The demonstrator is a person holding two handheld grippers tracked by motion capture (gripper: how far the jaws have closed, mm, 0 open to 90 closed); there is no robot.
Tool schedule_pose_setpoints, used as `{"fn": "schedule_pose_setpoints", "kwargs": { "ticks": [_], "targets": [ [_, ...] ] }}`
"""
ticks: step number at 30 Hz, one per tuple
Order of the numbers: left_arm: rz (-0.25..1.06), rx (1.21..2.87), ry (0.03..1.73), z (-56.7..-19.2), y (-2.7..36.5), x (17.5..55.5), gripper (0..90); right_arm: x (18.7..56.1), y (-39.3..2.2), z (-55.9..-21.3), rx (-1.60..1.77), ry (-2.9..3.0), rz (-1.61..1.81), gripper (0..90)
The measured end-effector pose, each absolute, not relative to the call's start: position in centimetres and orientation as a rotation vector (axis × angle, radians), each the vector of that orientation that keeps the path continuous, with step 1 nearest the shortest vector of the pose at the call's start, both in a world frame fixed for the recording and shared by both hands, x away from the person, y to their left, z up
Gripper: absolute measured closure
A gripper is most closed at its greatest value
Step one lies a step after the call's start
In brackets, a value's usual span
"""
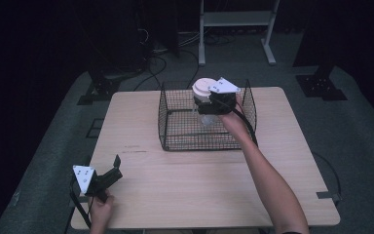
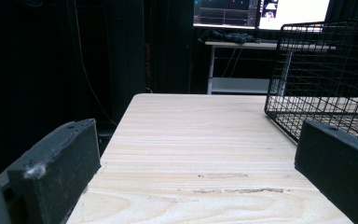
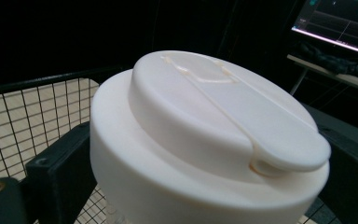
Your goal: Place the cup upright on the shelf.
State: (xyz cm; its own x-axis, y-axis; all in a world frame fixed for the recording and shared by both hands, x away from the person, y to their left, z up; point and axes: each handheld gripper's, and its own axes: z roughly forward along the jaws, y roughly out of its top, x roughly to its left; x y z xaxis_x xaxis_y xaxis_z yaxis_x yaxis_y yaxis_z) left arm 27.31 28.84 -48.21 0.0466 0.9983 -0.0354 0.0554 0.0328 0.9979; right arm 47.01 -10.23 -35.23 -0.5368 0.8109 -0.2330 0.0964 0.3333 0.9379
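A clear bottle with a wide cream flip-top lid (image 1: 204, 87) hangs over the back of a black wire basket (image 1: 175, 141) that stands on the far half of the wooden table. My right gripper (image 1: 207, 105) is shut on the bottle just under the lid; in the right gripper view the lid (image 3: 205, 135) sits between the two black jaws. My left gripper (image 1: 115, 168) rests low at the table's front left corner, open, its jaws wide apart with nothing between them. In the left gripper view my left gripper (image 2: 196, 182) looks along bare tabletop toward the basket (image 2: 321, 70).
The wooden table (image 1: 185, 190) has bare surface in front of the basket and to its left. Around it lie grey floor, cables and black stand feet (image 1: 319, 85). A white shelf frame (image 1: 236, 22) stands beyond the far edge. Lit monitors (image 2: 261, 11) glow in the background.
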Motion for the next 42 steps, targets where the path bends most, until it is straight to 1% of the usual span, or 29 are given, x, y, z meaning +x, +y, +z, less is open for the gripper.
{"fn": "schedule_pose_setpoints", "kwargs": {
  "ticks": [25,42],
  "targets": [
    [1.118,1.240,1.232,-48.2,28.9,27.3,0.0,49.0,-9.8,-38.3,0.824,1.962,1.206,3.9],
    [1.121,1.244,1.229,-48.2,28.9,27.3,0.0,49.1,-10.1,-38.8,0.826,2.002,1.166,3.7]
  ]
}}
